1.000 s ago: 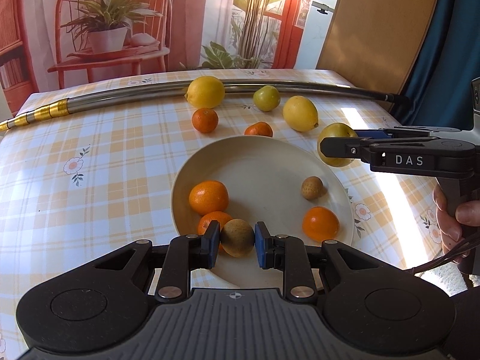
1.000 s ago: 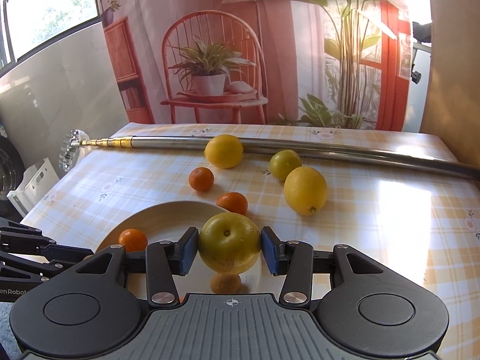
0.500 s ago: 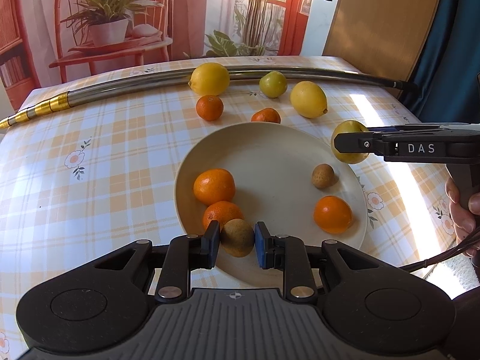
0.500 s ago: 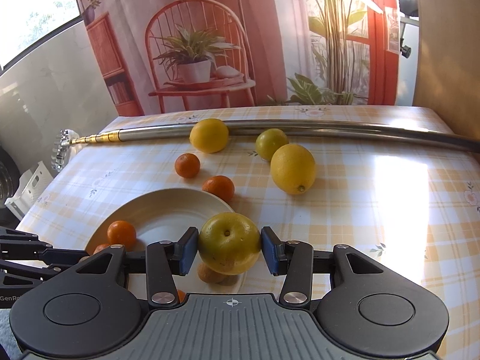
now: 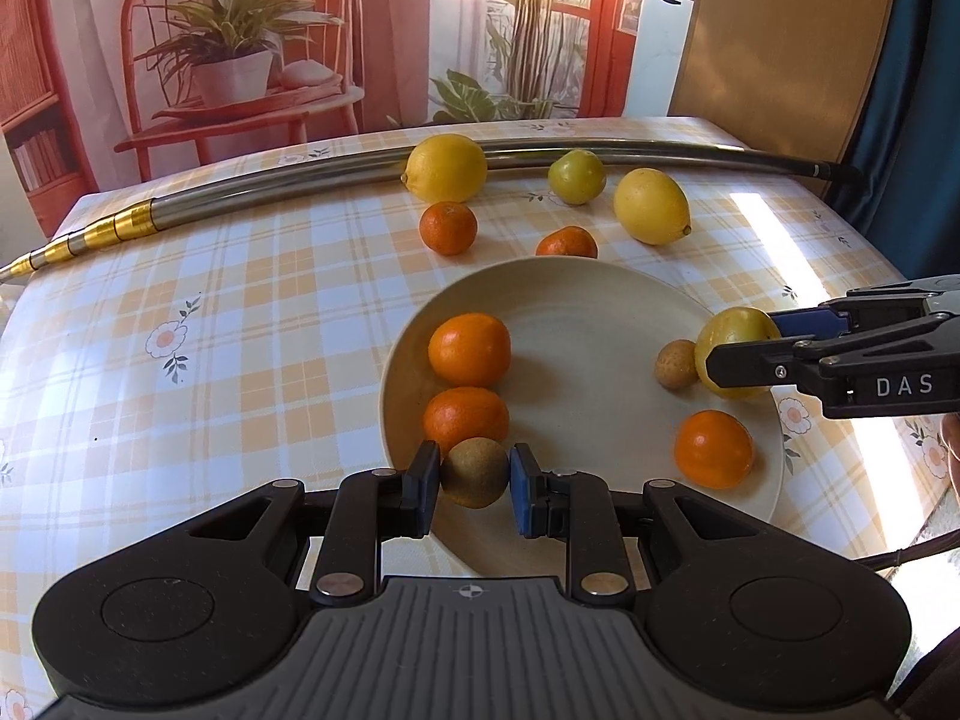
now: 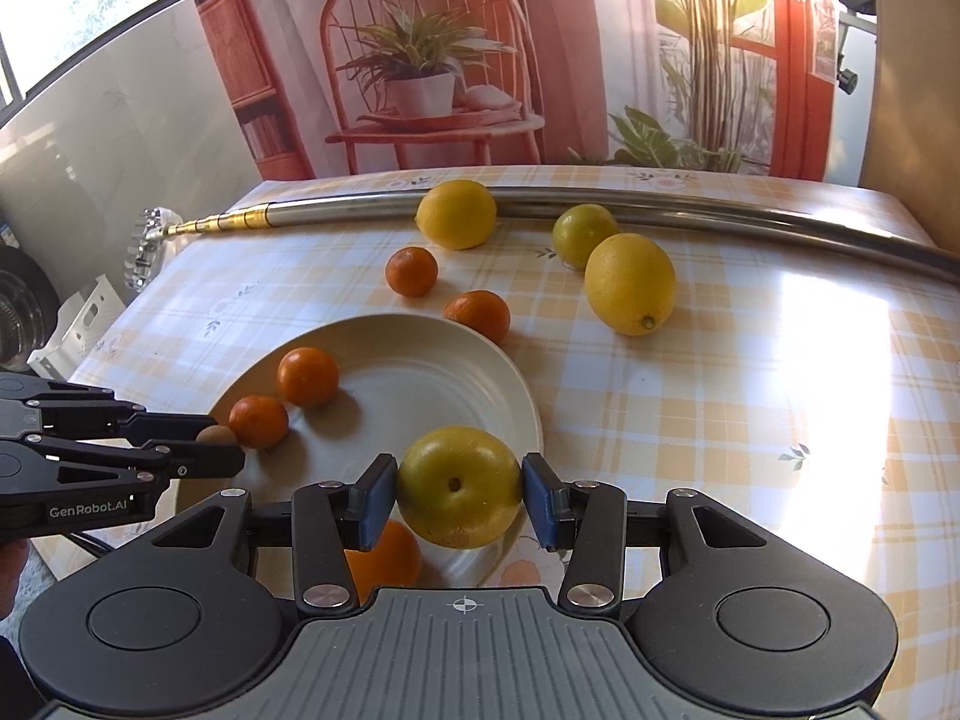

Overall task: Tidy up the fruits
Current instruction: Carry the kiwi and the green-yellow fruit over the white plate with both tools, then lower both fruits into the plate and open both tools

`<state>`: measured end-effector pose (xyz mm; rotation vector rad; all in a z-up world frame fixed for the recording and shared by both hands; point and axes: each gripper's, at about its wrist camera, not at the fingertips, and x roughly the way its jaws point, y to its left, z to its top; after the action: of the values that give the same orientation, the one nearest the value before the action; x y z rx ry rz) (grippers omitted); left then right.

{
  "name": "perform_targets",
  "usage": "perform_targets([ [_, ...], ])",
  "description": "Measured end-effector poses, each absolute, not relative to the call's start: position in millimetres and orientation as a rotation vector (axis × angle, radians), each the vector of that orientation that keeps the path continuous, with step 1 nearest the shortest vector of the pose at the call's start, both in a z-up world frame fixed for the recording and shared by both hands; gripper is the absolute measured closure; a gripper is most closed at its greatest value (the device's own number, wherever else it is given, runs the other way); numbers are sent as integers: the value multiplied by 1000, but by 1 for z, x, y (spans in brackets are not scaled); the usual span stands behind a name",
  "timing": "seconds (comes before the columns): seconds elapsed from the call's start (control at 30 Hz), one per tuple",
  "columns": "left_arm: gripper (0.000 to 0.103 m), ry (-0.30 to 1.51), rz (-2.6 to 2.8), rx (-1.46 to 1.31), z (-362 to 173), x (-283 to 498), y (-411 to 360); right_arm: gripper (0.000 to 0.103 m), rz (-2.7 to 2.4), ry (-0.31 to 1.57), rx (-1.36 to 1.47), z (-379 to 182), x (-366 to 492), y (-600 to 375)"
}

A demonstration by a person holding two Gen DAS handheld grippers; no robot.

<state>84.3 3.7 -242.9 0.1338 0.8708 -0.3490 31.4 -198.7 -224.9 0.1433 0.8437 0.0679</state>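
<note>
Both grippers are loaded: the left gripper [image 5: 474,473] is clamped on a small brown fruit [image 5: 474,471], the right gripper [image 6: 459,503] pinches a yellow-green apple [image 6: 459,495], both over the plate [image 5: 588,300]. I'd lower each until it touches before letting go, so nothing rolls into the tangerines [image 5: 469,349] just ahead of the left fingers.

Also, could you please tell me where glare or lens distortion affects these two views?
Right wrist view: sunlight washes out the tablecloth right of the lemon, and the metal pole bows from fisheye. Left wrist view: a bright streak lies on the cloth at right, the pole curves likewise; fruit stays sharp.
</note>
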Motion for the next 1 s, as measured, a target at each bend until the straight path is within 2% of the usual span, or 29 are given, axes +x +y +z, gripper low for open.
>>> perform_targets([
  [0.8,77,834,-335,161,-251,115,0,61,110,903,142,-230,87,-214],
  [1.0,77,830,-336,155,-252,121,-2,66,117,920,121,-228,103,-210],
])
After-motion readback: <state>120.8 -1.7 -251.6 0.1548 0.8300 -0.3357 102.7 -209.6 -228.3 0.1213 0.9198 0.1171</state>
